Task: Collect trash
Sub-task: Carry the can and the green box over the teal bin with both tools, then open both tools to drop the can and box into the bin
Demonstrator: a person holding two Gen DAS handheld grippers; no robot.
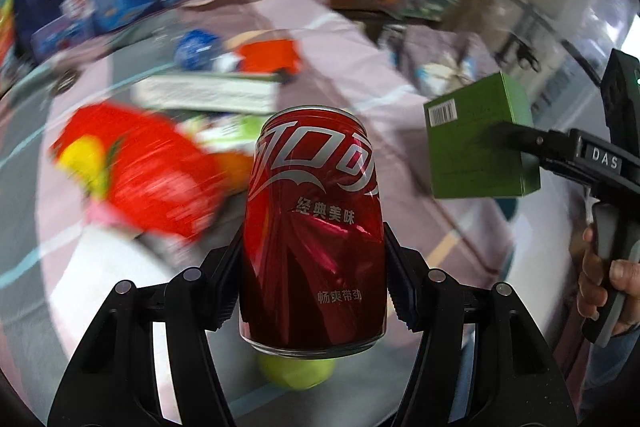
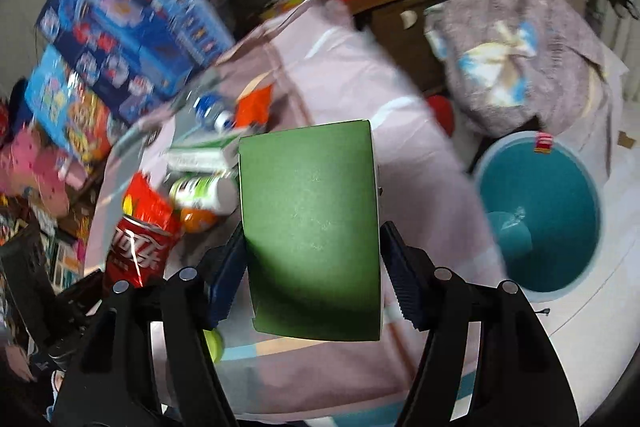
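Dented cola can point(image 1: 312, 227) clamped in left tool point(image 1: 312, 279); right tool point(image 2: 312, 267) grips green carton point(image 2: 310, 227). Carry both level over teal bin point(image 2: 540, 211) before releasing.

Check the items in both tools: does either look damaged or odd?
Yes. The red can in the left tool is dented, its lower wall creased. The green box in the right tool looks intact.

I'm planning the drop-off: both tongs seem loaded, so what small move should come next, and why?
Probably carry the right tongs toward the teal bin and stop above its mouth. They grip the green box, the bin stands open to their right beside the table, and the left tongs hold the red can, which could follow.
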